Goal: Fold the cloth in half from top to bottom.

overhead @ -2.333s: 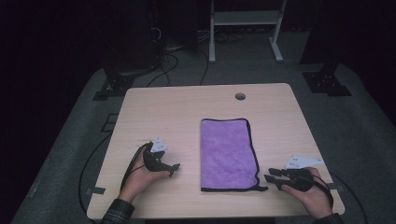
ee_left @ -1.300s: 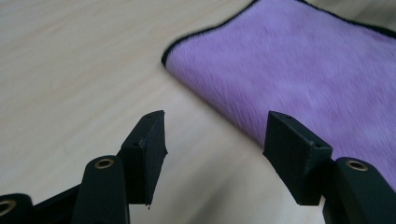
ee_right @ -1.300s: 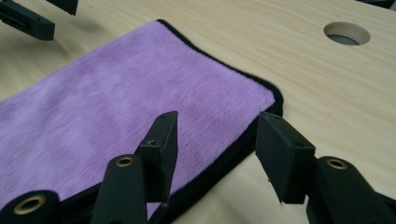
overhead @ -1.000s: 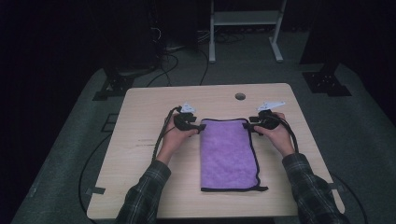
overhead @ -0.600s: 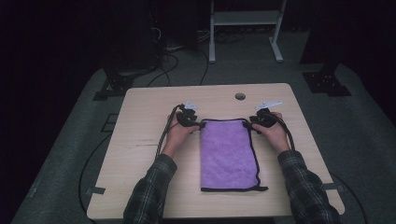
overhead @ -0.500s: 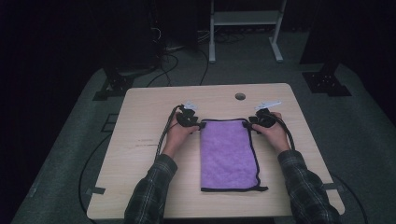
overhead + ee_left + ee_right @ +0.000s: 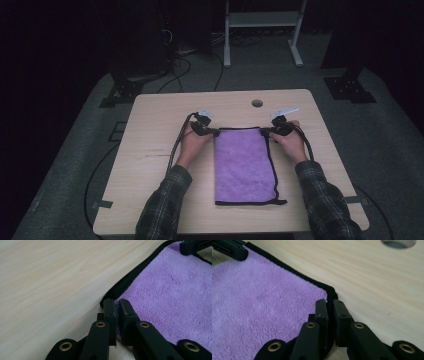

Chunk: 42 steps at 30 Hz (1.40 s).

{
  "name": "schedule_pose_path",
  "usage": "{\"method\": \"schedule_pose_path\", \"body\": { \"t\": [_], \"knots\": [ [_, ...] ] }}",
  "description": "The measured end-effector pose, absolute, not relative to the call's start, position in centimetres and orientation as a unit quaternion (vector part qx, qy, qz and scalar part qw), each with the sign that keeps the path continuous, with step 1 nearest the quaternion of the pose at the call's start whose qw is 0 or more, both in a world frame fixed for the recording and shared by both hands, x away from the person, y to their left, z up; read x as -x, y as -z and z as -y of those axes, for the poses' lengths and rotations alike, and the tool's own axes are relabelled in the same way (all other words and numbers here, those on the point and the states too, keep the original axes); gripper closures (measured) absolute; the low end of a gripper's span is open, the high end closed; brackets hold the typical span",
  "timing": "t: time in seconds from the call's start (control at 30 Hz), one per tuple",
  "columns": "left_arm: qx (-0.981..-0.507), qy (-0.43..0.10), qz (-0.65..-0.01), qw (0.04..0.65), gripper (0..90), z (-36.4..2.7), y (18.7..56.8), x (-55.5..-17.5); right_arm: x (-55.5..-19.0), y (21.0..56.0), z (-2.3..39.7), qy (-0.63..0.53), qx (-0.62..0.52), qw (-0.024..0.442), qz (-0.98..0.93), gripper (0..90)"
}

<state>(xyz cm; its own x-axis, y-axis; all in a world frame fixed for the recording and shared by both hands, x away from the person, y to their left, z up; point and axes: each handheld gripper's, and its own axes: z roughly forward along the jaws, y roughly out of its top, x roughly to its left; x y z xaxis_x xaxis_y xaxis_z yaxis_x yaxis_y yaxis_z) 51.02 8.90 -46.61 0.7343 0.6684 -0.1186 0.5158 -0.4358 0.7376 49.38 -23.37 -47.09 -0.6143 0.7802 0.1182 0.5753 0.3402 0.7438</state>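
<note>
Purple towel (image 7: 244, 165) lying flat on table (image 7: 150, 150); left gripper (image 7: 116, 312) and right gripper (image 7: 328, 312) just closing, clamping its far corners, readying for a fold toward the near edge.

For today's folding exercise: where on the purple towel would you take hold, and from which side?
Grip the purple towel at its two far corners, coming in from the outer sides. It lies flat, so only the black-bound edges offer purchase. The left gripper and right gripper have just closed there.
</note>
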Motion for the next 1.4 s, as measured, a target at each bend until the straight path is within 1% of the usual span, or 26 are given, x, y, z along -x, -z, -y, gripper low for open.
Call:
{"method": "schedule_pose_path", "body": {
  "t": [0.03, 0.07, 0.1, 0.13, 0.2, 0.33, 0.57, 0.6, 0.67, 0.7, 0.77, 0.8, 0.83, 0.87, 0.9, 1.07, 1.13, 1.17, 1.33, 1.4],
  "knots": [
    [-0.838, -0.105, -0.348, 0.406, 85.8, -9.1, 45.8, -51.1, -49.4, 46.3, 23.5, -0.403, -0.417, 0.133, -0.804, 83.1],
    [-0.838, -0.105, -0.348, 0.406, 85.8, -9.1, 45.8, -51.1, -49.4, 45.7, 23.4, -0.406, -0.415, 0.137, -0.802, 83.0],
    [-0.837, -0.114, -0.344, 0.411, 85.8, -9.1, 45.4, -51.0, -49.4, 45.7, 23.4, -0.406, -0.415, 0.137, -0.802, 83.0],
    [-0.835, -0.120, -0.341, 0.414, 85.7, -9.1, 44.9, -51.0, -49.3, 44.6, 23.4, -0.413, -0.406, 0.146, -0.802, 83.0],
    [-0.832, -0.129, -0.333, 0.425, 85.6, -9.3, 44.0, -50.8, -49.3, 44.0, 23.3, -0.418, -0.402, 0.150, -0.801, 83.1],
    [-0.827, -0.128, -0.316, 0.447, 85.6, -9.8, 42.3, -50.1, -48.4, 42.4, 23.6, -0.430, -0.386, 0.157, -0.801, 83.0],
    [-0.836, -0.112, -0.276, 0.460, 85.6, -10.5, 40.7, -47.5, -46.2, 42.1, 24.1, -0.443, -0.368, 0.154, -0.803, 83.0],
    [-0.836, -0.109, -0.274, 0.462, 85.6, -10.5, 40.6, -47.1, -45.3, 42.1, 24.2, -0.446, -0.362, 0.153, -0.804, 83.0],
    [-0.837, -0.101, -0.268, 0.465, 85.6, -10.7, 40.5, -46.3, -44.8, 42.0, 24.3, -0.449, -0.360, 0.151, -0.804, 83.0],
    [-0.839, -0.096, -0.264, 0.466, 85.6, -10.8, 40.4, -45.9, -43.8, 42.1, 24.4, -0.454, -0.357, 0.151, -0.802, 83.0],
    [-0.842, -0.090, -0.259, 0.465, 85.7, -10.9, 40.3, -45.0, -43.3, 42.1, 24.5, -0.456, -0.354, 0.150, -0.802, 83.0],
    [-0.844, -0.087, -0.255, 0.463, 85.7, -11.0, 40.3, -44.5, -42.2, 42.3, 24.5, -0.461, -0.350, 0.145, -0.802, 83.0],
    [-0.845, -0.085, -0.253, 0.463, 85.7, -11.1, 40.4, -44.0, -42.2, 42.3, 24.5, -0.461, -0.350, 0.145, -0.802, 83.0],
    [-0.846, -0.079, -0.251, 0.464, 85.7, -11.3, 40.5, -43.1, -41.3, 42.4, 24.6, -0.463, -0.346, 0.137, -0.804, 83.0],
    [-0.846, -0.079, -0.251, 0.464, 85.7, -11.3, 40.5, -43.1, -41.3, 42.4, 24.6, -0.463, -0.346, 0.137, -0.804, 83.0],
    [-0.841, -0.050, -0.252, 0.475, 85.6, -11.6, 41.1, -40.8, -39.0, 42.9, 25.0, -0.469, -0.338, 0.126, -0.806, 82.9],
    [-0.842, -0.039, -0.255, 0.474, 85.6, -11.8, 41.6, -39.5, -37.5, 43.1, 25.1, -0.471, -0.337, 0.121, -0.806, 82.8],
    [-0.842, -0.039, -0.255, 0.474, 85.6, -11.8, 41.6, -39.5, -37.5, 43.1, 25.1, -0.471, -0.337, 0.121, -0.806, 82.8],
    [-0.845, -0.025, -0.256, 0.469, 85.6, -11.9, 42.3, -37.6, -34.8, 43.5, 25.1, -0.469, -0.326, 0.113, -0.813, 82.8],
    [-0.845, -0.019, -0.255, 0.470, 85.6, -12.0, 42.5, -36.8, -34.4, 43.5, 25.2, -0.470, -0.325, 0.113, -0.813, 82.7]
  ]
}}
